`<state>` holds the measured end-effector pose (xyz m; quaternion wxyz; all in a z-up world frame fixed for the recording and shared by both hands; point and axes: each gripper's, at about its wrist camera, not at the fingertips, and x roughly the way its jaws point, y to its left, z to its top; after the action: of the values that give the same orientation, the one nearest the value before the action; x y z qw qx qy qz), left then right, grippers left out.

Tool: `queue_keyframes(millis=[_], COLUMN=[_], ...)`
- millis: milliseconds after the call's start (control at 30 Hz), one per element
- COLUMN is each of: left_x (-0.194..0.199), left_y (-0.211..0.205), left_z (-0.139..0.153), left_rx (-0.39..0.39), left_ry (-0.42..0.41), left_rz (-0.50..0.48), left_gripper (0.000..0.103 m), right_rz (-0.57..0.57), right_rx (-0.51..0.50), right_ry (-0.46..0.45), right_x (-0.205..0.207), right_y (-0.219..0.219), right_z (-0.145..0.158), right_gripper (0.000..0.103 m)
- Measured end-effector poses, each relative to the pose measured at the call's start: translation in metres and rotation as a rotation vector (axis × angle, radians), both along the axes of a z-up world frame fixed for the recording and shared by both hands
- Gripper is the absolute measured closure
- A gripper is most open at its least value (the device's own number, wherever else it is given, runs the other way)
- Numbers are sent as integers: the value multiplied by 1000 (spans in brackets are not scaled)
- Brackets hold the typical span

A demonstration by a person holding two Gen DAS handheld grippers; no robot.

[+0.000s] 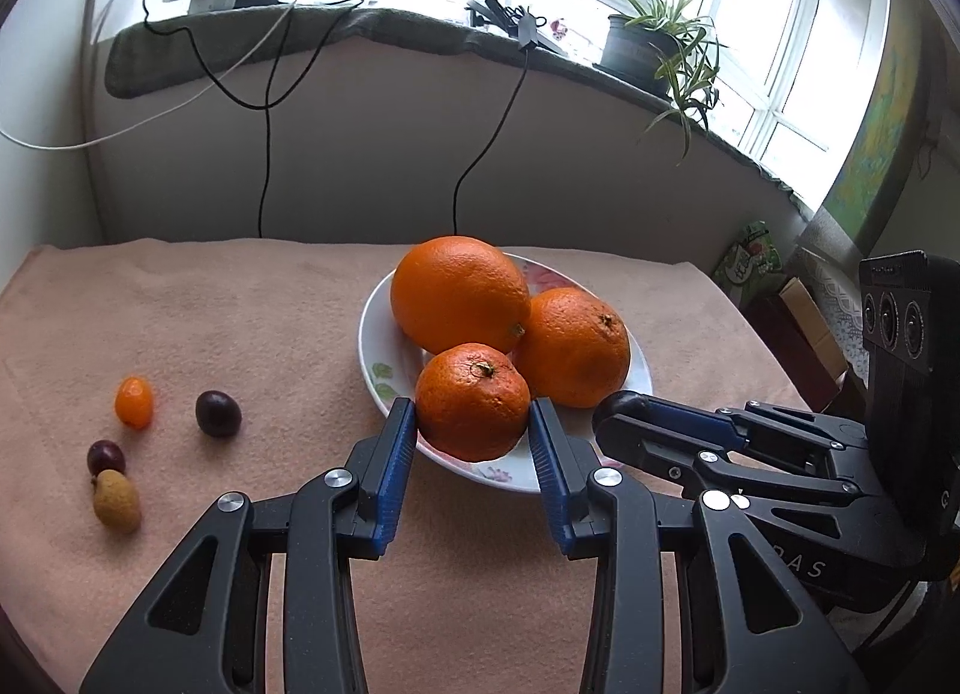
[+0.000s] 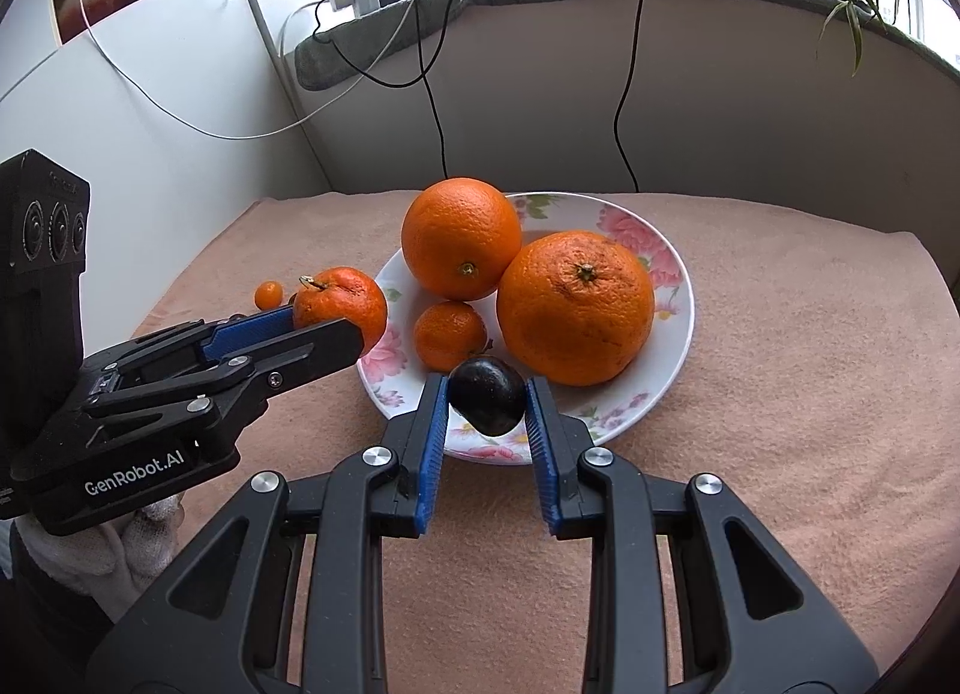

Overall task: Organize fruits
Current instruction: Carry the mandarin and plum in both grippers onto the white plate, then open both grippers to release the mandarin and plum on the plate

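Note:
My left gripper (image 1: 473, 424) is shut on a small tangerine (image 1: 473, 401) and holds it above the near left rim of a white flowered plate (image 1: 375, 334). It shows in the right wrist view (image 2: 342, 304) too. Two big oranges (image 1: 459, 292) (image 1: 573, 346) lie on the plate. My right gripper (image 2: 487, 403) is shut on a dark plum (image 2: 487, 403) over the plate's near rim (image 2: 678, 334), beside another small tangerine (image 2: 450, 335). On the cloth to the left lie a kumquat (image 1: 134, 401), two dark fruits (image 1: 218, 413) (image 1: 106, 457) and a tan longan (image 1: 116, 499).
A peach cloth (image 1: 240, 334) covers the table. A wall and a windowsill with hanging cables (image 1: 264, 153) and a potted plant (image 1: 660, 45) stand behind it. The table edge drops off at the right (image 1: 774, 346).

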<state>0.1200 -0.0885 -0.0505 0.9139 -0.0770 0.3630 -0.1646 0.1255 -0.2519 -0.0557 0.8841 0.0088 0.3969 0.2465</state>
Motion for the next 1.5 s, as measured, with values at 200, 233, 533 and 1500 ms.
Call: queue_keyframes(millis=[200, 233, 533, 1500], left_x=[7, 8, 11, -1], left_y=[0, -1, -1, 6], left_z=[-4, -5, -6, 14], left_rx=[-1, -2, -2, 17], left_ry=[14, 18, 21, -18], left_rz=[10, 7, 9, 62], left_gripper=[66, 66, 65, 22], right_rz=[-8, -9, -17, -23], right_rx=[-3, -2, -11, -22], right_ry=[13, 15, 13, -43], right_x=[5, 6, 9, -5], right_y=[0, 1, 0, 2], right_z=[-4, -4, -5, 6], right_gripper=[75, 75, 75, 16])
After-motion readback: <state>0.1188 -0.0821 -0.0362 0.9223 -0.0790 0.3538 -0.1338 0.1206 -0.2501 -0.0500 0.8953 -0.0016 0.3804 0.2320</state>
